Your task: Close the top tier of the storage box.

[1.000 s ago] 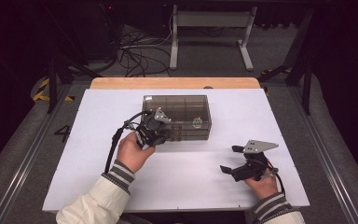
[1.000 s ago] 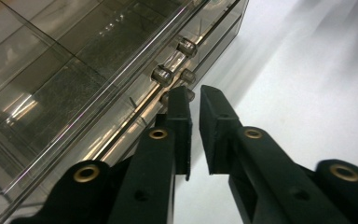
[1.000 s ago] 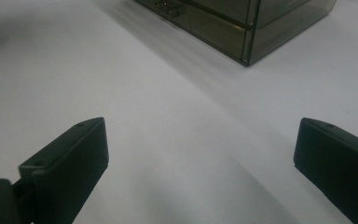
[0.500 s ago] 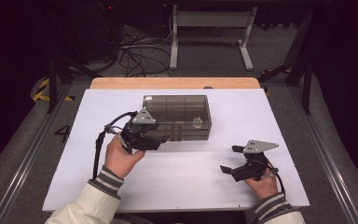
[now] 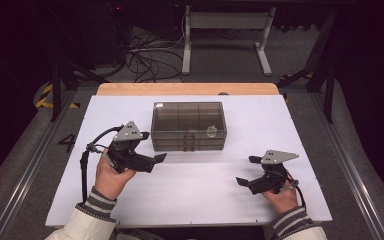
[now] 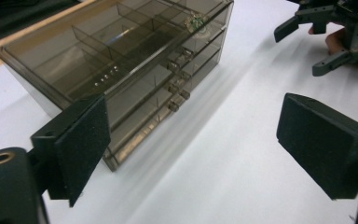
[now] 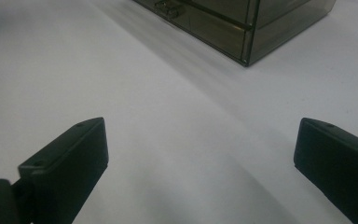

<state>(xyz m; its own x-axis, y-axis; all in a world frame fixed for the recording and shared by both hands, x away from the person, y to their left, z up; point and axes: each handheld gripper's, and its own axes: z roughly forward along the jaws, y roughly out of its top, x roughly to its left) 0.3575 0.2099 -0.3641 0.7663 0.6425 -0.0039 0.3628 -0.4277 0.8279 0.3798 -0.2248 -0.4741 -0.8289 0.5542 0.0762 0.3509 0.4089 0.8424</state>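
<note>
A smoky see-through drawer box point(image 5: 188, 125) stands mid-table, its drawers facing me and pushed in. A small greenish item point(image 5: 211, 131) lies in its right front part. My left gripper point(image 5: 153, 161) hovers off the box's front left corner; its jaws have just been opening and stand open with nothing between them. In the left gripper view the box point(image 6: 135, 56) lies ahead on the left, beyond the left gripper point(image 6: 196, 140). My right gripper point(image 5: 246, 171) rests near the front right, open and empty. In the right gripper view the box corner point(image 7: 242, 23) is beyond the right gripper point(image 7: 200, 158).
The white table sheet point(image 5: 190, 200) has a wooden strip point(image 5: 187, 89) along its far edge. Metal rails point(image 5: 30, 165) run along both sides. Cables point(image 5: 145, 55) and a stand's legs point(image 5: 225, 30) lie on the floor behind. The other gripper point(image 6: 335, 28) appears at the left gripper view's top right.
The left hand has pulled away from the box front, moving left and toward me, and its jaws have spread from shut to wide. The right hand has stayed put.
</note>
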